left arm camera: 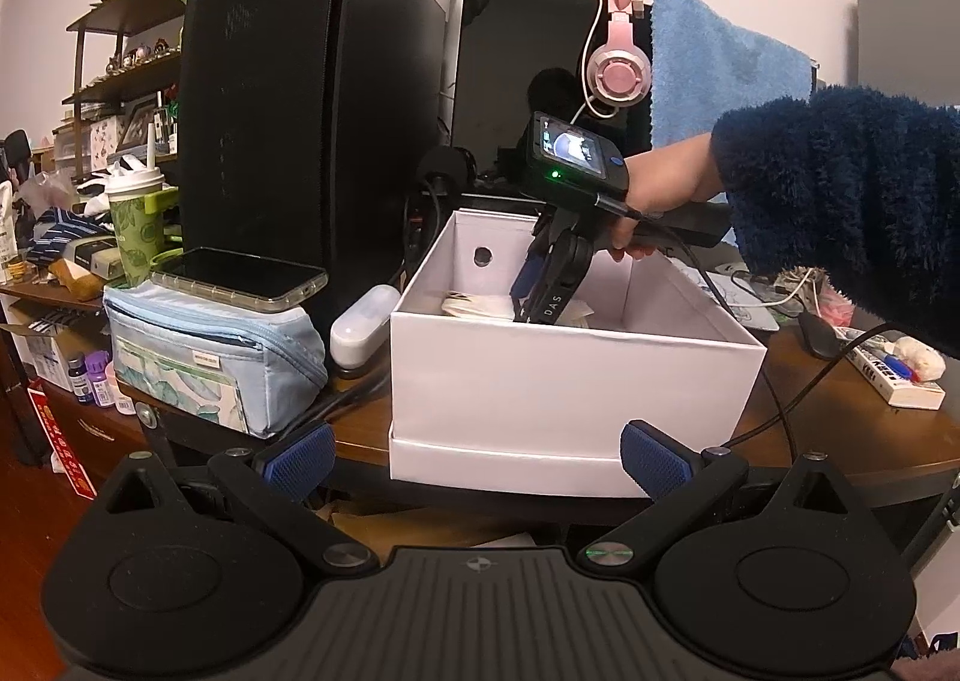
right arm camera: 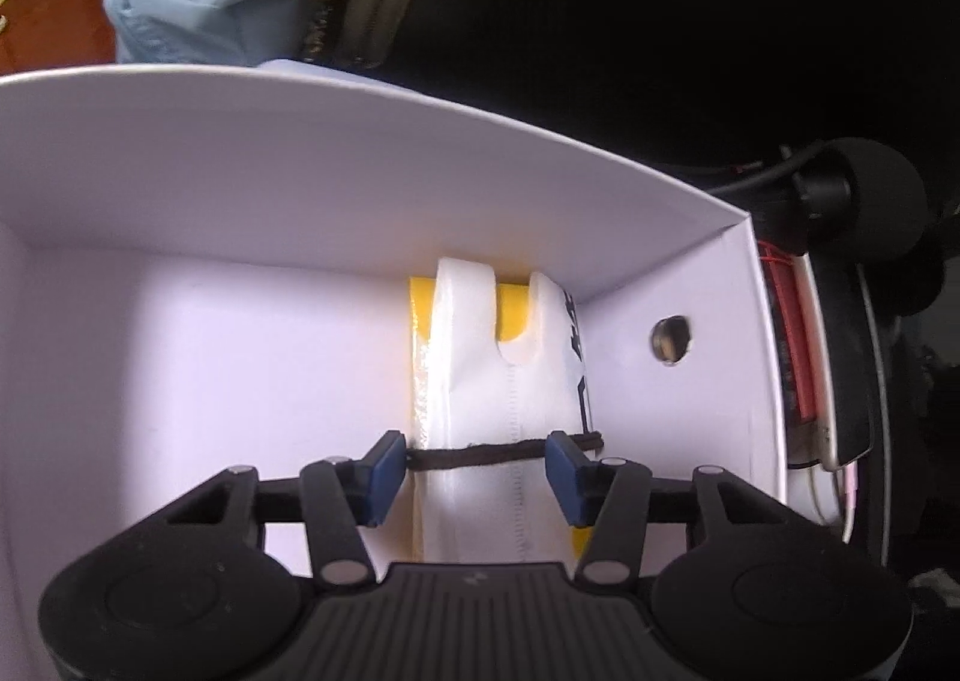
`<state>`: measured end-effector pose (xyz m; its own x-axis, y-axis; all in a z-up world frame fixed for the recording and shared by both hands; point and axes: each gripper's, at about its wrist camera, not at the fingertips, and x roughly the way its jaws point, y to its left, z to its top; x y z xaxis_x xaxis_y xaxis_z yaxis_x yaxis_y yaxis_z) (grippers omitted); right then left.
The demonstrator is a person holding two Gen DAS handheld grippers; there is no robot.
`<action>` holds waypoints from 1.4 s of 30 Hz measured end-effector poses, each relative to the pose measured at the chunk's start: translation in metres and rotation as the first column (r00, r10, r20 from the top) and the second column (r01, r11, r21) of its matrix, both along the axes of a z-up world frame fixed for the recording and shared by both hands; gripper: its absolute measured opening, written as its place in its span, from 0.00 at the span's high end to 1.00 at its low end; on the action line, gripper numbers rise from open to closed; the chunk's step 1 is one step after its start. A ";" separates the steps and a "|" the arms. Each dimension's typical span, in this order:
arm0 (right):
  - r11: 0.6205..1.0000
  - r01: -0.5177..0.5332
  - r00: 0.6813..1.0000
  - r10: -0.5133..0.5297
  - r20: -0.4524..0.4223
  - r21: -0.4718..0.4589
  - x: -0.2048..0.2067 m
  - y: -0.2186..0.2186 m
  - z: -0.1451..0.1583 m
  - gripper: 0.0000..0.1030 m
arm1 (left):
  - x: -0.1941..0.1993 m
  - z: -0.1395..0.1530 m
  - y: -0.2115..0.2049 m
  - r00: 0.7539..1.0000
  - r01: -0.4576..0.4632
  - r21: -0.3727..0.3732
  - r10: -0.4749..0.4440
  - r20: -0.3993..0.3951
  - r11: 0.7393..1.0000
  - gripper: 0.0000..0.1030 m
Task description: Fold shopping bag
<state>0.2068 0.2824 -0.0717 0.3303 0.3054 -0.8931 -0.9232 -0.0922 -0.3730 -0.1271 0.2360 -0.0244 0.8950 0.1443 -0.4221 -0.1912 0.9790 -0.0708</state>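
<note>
The shopping bag (right arm camera: 480, 393) lies folded into a narrow white and yellow bundle on the floor of a white box (right arm camera: 300, 171), with a black elastic band (right arm camera: 474, 453) around it. My right gripper (right arm camera: 474, 477) is down inside the box, open, one blue pad on each side of the bundle at the band. In the left wrist view that right gripper (left arm camera: 534, 303) reaches into the white box (left arm camera: 540, 381), held by a hand in a dark blue fleece sleeve (left arm camera: 840, 183). My left gripper (left arm camera: 477, 456) is open and holds nothing, just in front of the box.
The box stands on a wooden desk (left arm camera: 840, 429). A phone (left arm camera: 240, 276) rests on a light blue pouch (left arm camera: 210, 351) to the left, in front of a black computer tower (left arm camera: 300, 111). A green cup (left arm camera: 138, 237), pink headphones (left arm camera: 618, 75), a blue towel (left arm camera: 720, 69) and cables crowd the surroundings.
</note>
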 end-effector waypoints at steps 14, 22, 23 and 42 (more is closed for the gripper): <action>0.986 0.052 0.996 -0.039 -0.083 0.157 0.007 0.004 0.025 0.29 | 0.003 0.006 -0.003 0.999 -0.043 0.019 0.043 -0.007 0.999 0.00; 0.789 0.387 0.895 -0.197 -0.400 0.477 -0.027 -0.067 0.092 0.06 | 0.019 0.021 -0.024 0.998 -0.062 0.060 0.062 0.006 0.996 0.00; 0.753 0.438 0.870 -0.219 -0.441 0.491 -0.032 -0.084 0.096 0.06 | 0.021 0.024 -0.028 0.998 -0.068 0.068 0.067 0.015 0.995 0.00; 0.428 0.791 0.581 -0.749 -0.319 0.436 -0.097 -0.309 0.116 0.06 | 0.076 0.067 -0.122 0.998 0.043 0.132 -0.048 0.029 0.990 0.00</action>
